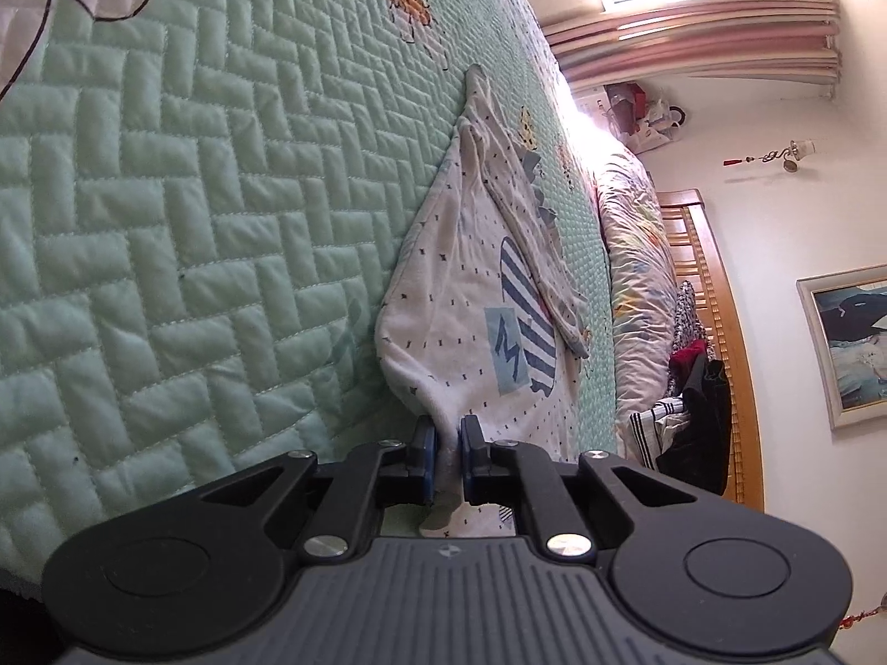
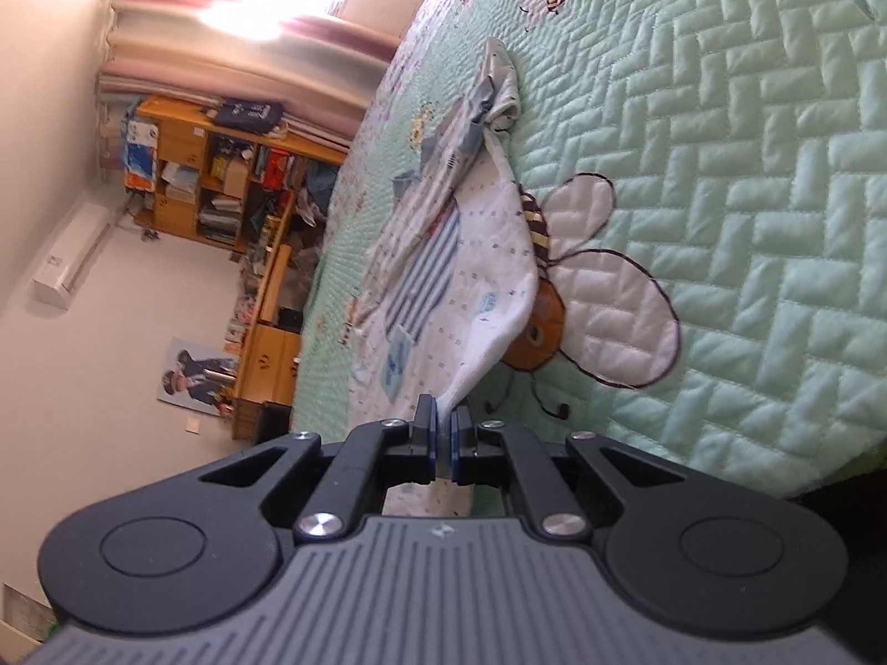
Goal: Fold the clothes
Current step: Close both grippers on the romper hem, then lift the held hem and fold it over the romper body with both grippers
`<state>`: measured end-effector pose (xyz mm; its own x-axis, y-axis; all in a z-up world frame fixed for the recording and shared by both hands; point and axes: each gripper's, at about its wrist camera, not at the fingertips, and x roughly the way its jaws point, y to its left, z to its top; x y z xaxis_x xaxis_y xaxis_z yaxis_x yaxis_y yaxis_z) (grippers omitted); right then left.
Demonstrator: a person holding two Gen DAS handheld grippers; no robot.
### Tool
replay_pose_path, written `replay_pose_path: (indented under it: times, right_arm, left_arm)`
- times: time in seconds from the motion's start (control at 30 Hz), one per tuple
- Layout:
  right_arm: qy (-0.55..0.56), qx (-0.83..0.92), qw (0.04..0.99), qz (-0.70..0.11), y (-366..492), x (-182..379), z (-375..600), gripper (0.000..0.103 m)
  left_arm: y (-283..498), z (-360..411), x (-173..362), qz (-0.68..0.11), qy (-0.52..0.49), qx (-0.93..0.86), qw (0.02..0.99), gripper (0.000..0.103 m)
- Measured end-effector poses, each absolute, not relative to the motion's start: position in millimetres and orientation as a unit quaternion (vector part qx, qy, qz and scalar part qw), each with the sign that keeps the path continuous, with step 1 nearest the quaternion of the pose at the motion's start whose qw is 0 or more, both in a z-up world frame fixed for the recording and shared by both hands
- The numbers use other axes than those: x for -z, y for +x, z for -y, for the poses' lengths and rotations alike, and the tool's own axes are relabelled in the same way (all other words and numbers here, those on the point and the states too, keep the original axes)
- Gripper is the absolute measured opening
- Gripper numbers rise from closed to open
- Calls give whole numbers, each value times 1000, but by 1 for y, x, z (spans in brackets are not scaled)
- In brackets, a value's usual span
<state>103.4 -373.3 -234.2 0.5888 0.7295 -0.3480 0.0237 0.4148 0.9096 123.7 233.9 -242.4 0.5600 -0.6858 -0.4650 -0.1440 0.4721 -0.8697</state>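
Now both corners pinched, shirt (image 1: 471, 321) lifted off quilt (image 1: 194, 221).
Left gripper (image 1: 448, 463) & right gripper (image 2: 442, 443) clamped cloth; best kept level, hem taut.

We list one bed (image 1: 166, 221), covered by a mint-green quilt (image 2: 748, 194) stitched with bees. On it we find a white patterned garment (image 1: 460, 305) with a blue-striped patch, and a rumpled floral duvet (image 1: 637, 255) beside the headboard (image 1: 720, 305).
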Motion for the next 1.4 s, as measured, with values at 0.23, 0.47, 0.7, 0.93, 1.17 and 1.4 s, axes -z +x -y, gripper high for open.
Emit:
replay_pose_path:
  times: [0.23,0.47,0.7,0.93,1.17,1.4]
  right_arm:
    - [484,-245,750,-379,120,220,363,5]
    - [486,-236,748,-385,109,229,362,5]
    - [489,-231,752,-377,103,229,359,5]
    - [487,-235,765,-351,109,210,356,5]
    - [497,-251,773,-306,145,173,355,5]
    - [511,-241,777,-277,198,141,361,5]
  left_arm:
    - [130,-227,233,-417,-482,191,746,7]
    - [120,-219,253,-434,-500,158,733,6]
    - [118,-219,240,-406,-515,145,741,6]
    - [126,-220,207,-365,-522,153,755,5]
    - [169,-220,169,-325,-522,165,771,5]
    - [230,-220,139,-300,-526,167,778,6]
